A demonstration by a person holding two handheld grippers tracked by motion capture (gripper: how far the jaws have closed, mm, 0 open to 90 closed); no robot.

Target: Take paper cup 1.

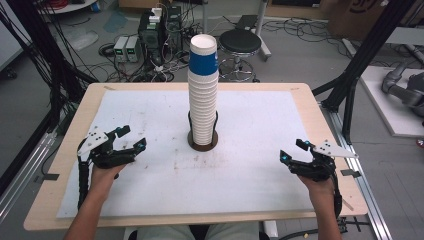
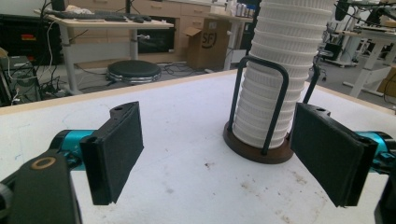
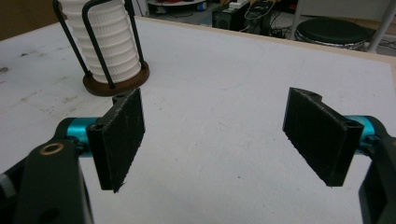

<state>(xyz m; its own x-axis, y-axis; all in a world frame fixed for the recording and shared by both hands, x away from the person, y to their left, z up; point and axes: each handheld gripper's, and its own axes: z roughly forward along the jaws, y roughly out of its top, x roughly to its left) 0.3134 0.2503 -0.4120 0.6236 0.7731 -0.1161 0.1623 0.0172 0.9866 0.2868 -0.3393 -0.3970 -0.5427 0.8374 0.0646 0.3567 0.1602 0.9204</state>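
Down at my edge of the table (image 1: 60,165), I've got the left gripper (image 1: 132,137) and right gripper (image 1: 292,150) hovering over the white mat (image 1: 150,115), both with jaws wide apart and empty. Further out, mid-table, the cup stack (image 1: 203,100) stands upright in its holder (image 1: 203,142), well apart from both.

Black grippers (image 1: 131,137) — flat dark fingers (image 2: 116,149), teal hubs, grey three-cornered plates.

White ribbed cup stack (image 1: 203,107), blue-banded top, on brown holder (image 1: 203,145).
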